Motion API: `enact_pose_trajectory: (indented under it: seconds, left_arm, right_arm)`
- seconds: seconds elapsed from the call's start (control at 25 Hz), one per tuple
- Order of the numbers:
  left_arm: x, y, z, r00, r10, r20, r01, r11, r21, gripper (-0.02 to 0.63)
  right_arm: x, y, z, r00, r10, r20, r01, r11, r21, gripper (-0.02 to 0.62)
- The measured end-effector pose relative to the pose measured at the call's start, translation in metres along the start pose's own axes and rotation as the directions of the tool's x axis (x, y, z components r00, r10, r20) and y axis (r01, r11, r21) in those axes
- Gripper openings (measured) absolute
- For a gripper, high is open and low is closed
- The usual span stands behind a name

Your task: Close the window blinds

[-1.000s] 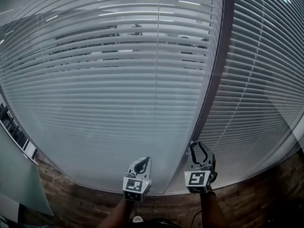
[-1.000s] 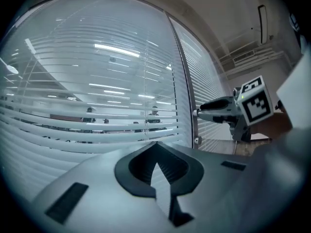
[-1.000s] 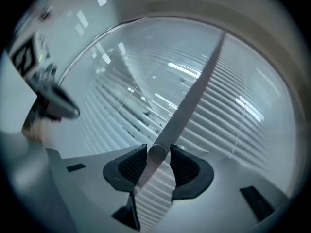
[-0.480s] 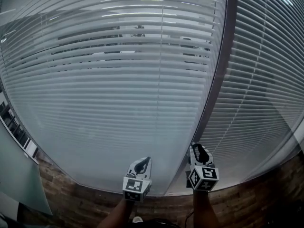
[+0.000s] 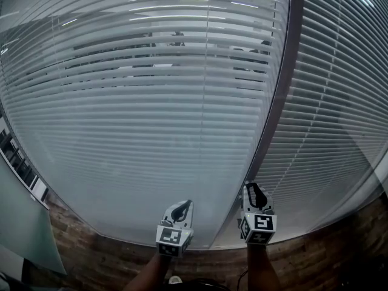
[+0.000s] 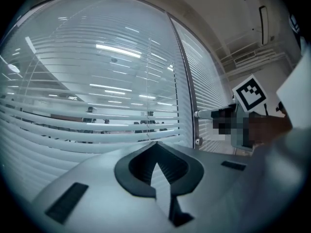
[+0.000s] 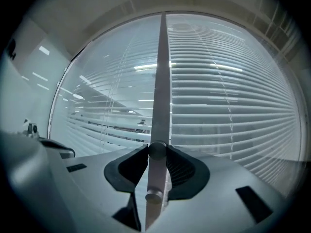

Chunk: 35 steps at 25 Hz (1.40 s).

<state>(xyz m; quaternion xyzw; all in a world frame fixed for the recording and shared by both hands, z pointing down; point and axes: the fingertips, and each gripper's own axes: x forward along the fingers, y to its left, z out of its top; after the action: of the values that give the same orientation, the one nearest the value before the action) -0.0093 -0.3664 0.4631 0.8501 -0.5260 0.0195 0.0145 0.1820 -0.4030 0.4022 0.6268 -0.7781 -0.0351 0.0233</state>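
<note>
White slatted blinds [image 5: 151, 102] cover the big left pane, and a second set [image 5: 327, 102] covers the right pane past the dark mullion [image 5: 276, 102]. The upper slats are tilted partly open and a room shows through. In the right gripper view the blind's thin tilt wand [image 7: 160, 81] hangs straight down between the jaws of my right gripper [image 7: 156, 149]. Those jaws are closing and their pads touch the wand. The right gripper [image 5: 253, 190] sits low beside the mullion. My left gripper [image 5: 182, 206] is held just left of it, shut and empty [image 6: 155, 147].
A wood-pattern floor [image 5: 91, 253] runs below the window. At the far left a pale glass partition [image 5: 24, 223] stands. People and desks [image 6: 146, 125] show through the slat gaps. My right gripper's marker cube [image 6: 250, 92] appears at the right of the left gripper view.
My right gripper has twisted about its own axis beside the mullion, its marker cube turning, and its jaws look narrower than a second ago. The left gripper has stayed still.
</note>
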Motion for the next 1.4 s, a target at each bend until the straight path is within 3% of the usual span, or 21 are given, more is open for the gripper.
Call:
enact_pose_trajectory:
  seconds: [0.12, 0.24, 0.32, 0.44, 0.6, 0.72, 0.88, 1.0, 1.08, 1.16, 1.28, 1.4]
  left_arm:
    - [-0.004, 0.000, -0.012, 1.000, -0.005, 0.004, 0.005, 1.000, -0.011, 0.000]
    - [0.001, 0.003, -0.018, 1.000, -0.002, 0.003, 0.002, 1.000, -0.012, 0.000]
    - [0.001, 0.004, -0.020, 1.000, 0.003, 0.002, -0.003, 1.000, -0.011, 0.000]
    - [0.002, 0.005, -0.021, 1.000, 0.005, 0.003, -0.005, 1.000, -0.011, 0.000]
    - [0.003, 0.002, -0.019, 1.000, -0.005, 0.003, 0.005, 1.000, -0.005, 0.000]
    - [0.004, 0.001, -0.017, 1.000, -0.008, 0.007, 0.008, 1.000, -0.002, 0.000]
    - [0.006, 0.000, -0.016, 1.000, -0.011, 0.009, 0.011, 1.000, -0.003, 0.000]
    - [0.008, -0.004, -0.015, 1.000, -0.021, 0.009, 0.021, 1.000, 0.004, 0.000]
    - [0.008, -0.006, -0.014, 1.000, -0.026, 0.011, 0.026, 1.000, 0.005, 0.000]
    - [0.008, -0.007, -0.013, 1.000, -0.028, 0.013, 0.028, 1.000, 0.003, 0.000]
    - [0.007, -0.006, -0.015, 1.000, -0.025, 0.011, 0.025, 1.000, 0.001, 0.000]
    - [0.007, -0.004, -0.017, 1.000, -0.019, 0.008, 0.019, 1.000, -0.005, 0.000]
  right_arm:
    - [-0.003, 0.007, -0.008, 1.000, -0.007, -0.014, 0.005, 0.985, -0.170, 0.120]
    - [0.002, 0.011, -0.018, 0.999, -0.016, -0.050, -0.005, 0.919, -0.394, 0.118]
    - [0.002, 0.014, -0.020, 0.996, -0.035, -0.077, -0.007, 0.871, -0.491, 0.118]
    - [0.002, 0.014, -0.020, 0.996, -0.063, -0.066, 0.005, 0.757, -0.654, 0.117]
    - [0.002, 0.018, -0.023, 0.993, -0.108, -0.036, 0.028, 0.536, -0.844, 0.118]
    - [0.002, 0.019, -0.024, 0.994, -0.107, -0.019, 0.027, 0.412, -0.911, 0.118]
    - [0.002, 0.020, -0.025, 0.995, -0.097, -0.017, 0.015, 0.317, -0.948, 0.117]
    - [0.002, 0.021, -0.025, 0.996, -0.088, -0.013, 0.012, 0.282, -0.959, 0.118]
    - [0.001, 0.021, -0.025, 0.996, -0.084, -0.002, 0.024, 0.302, -0.953, 0.118]
    - [-0.003, 0.022, -0.022, 0.997, -0.070, 0.025, 0.050, 0.392, -0.919, 0.118]
    - [-0.012, 0.022, -0.017, 0.998, -0.033, 0.054, 0.063, 0.621, -0.781, 0.120]
    - [-0.013, 0.019, -0.015, 0.998, 0.006, 0.055, 0.023, 0.861, -0.508, 0.127]
